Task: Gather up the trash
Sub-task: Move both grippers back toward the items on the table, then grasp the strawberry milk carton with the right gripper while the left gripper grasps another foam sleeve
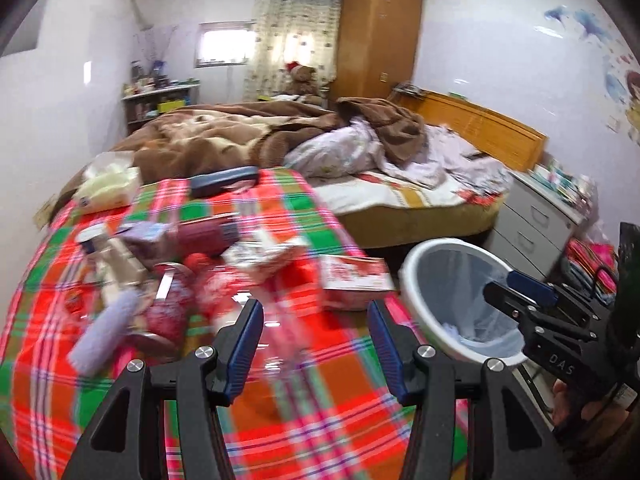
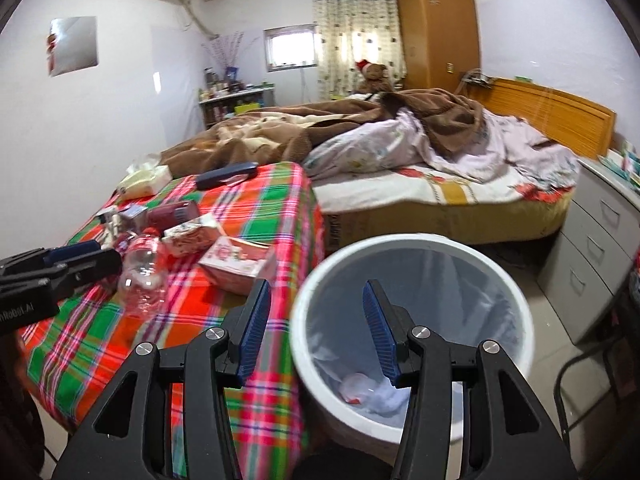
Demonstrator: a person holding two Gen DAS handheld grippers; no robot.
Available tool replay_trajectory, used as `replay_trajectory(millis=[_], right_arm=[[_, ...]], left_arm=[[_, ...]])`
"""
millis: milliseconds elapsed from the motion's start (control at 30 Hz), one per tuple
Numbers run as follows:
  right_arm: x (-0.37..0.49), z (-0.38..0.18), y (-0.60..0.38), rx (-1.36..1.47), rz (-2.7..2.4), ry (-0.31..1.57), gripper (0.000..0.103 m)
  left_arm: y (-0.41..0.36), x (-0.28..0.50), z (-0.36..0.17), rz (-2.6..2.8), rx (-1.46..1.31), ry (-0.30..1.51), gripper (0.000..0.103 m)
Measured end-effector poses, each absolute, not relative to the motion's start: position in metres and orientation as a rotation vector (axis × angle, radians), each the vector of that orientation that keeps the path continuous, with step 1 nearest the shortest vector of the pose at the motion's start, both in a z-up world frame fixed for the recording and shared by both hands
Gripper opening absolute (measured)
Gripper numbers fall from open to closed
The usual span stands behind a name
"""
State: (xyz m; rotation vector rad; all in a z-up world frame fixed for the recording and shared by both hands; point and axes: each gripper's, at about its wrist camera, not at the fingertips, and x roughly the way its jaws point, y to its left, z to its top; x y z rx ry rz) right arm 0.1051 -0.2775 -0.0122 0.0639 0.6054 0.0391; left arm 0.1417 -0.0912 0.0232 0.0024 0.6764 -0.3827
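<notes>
A checked red and green cloth (image 1: 320,420) (image 2: 100,340) covers the table, strewn with litter. A clear plastic bottle (image 2: 142,272) with a red cap lies on it. My left gripper (image 1: 316,340) (image 2: 106,254) hovers open over the cloth. A blurred clear shape (image 1: 276,332), seemingly that bottle, shows between its fingers, which do not touch it. A white bin (image 1: 412,268) (image 2: 320,280) with a clear liner stands at the table's right edge, and crumpled white scraps (image 2: 360,388) lie inside. My right gripper (image 2: 314,328) (image 1: 504,286) hangs open above the bin with nothing in it.
On the cloth lie a red and white tissue box (image 1: 352,280) (image 2: 240,260), a crumpled wrapper (image 2: 192,236), a purple roll (image 1: 104,332), a yellow tissue pack (image 2: 144,180) and a dark blue case (image 2: 228,174). An unmade bed (image 2: 420,184) lies behind, and grey drawers (image 2: 592,260) stand to the right.
</notes>
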Motion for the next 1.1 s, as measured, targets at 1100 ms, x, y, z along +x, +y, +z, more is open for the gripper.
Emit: replay_trajectory(millis=[1100], right_arm=[[0.216, -0.049, -0.235, -0.018, 0.397, 0.787, 0.062]], left_arm=[[0.074, 0.229, -0.042, -0.110, -0.034, 0.872, 0.059]])
